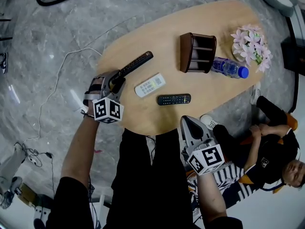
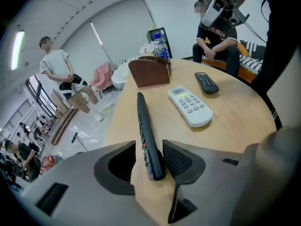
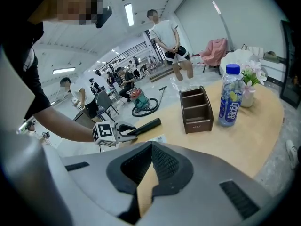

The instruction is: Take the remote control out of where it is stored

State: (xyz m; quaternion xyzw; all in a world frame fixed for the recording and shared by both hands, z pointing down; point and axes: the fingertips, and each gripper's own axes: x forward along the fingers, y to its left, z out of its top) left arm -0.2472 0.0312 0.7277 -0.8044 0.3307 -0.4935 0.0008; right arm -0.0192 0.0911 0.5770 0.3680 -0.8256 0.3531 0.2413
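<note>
— From the head view, where is the remote?

— The long black remote control (image 1: 136, 64) is out on the oval pale wooden table (image 1: 143, 116), well left of the brown wooden compartment holder (image 1: 197, 53). Its near end sits in the left gripper (image 1: 116, 83). A white remote with grey buttons (image 1: 150, 85) and a short black remote (image 1: 174, 99) lie between them, nearer the table's near edge.

— And further right?

— A clear plastic water bottle with a blue cap (image 1: 228, 67) lies just right of the holder, with a bunch of pink flowers (image 1: 249, 44) beyond it. The right gripper (image 1: 189, 120) hangs over the near edge.

— What does the left gripper view show?

— The claw is released. The long black remote control stands on its edge between the jaws with its buttons facing left. The right pad is close against it, and a sliver of table shows on the left side.

— And the right gripper view?

— That claw is clenched, its jaws meeting at the tips with nothing between them. The holder stands far right with its compartments empty, and the bottle is to its right.
</note>
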